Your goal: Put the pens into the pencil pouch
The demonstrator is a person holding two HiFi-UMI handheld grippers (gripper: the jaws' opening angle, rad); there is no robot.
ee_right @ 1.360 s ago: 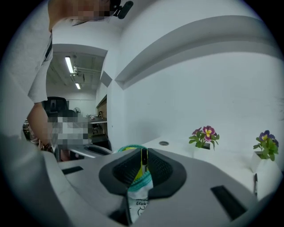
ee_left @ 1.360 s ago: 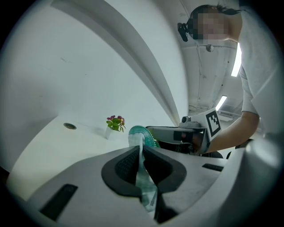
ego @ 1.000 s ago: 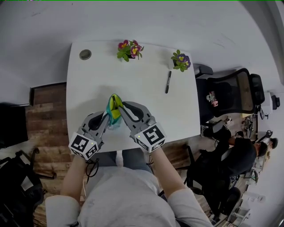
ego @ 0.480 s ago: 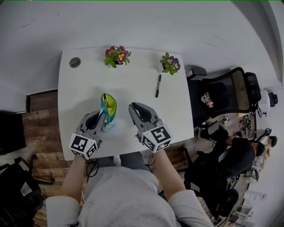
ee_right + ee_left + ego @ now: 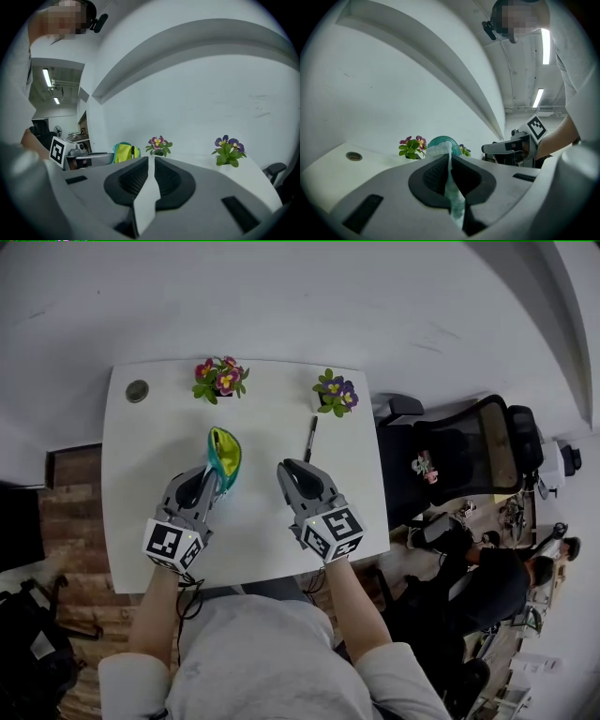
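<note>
Your left gripper (image 5: 210,481) has its jaws clenched on the fabric edge of the pouch (image 5: 224,454). It holds the pouch up over the bench (image 5: 272,531) with the yellow-lined mouth gaping, probably so a pen can slide in. Right of the pouch, your right gripper (image 5: 287,469) stands clear of it, jaws barely parted and empty, free to fetch. The pen (image 5: 309,439) lies on the bench farther right of the pouch, untouched. A second ago both grippers met at the pouch; now the right one has drawn off and the left holds it alone.
</note>
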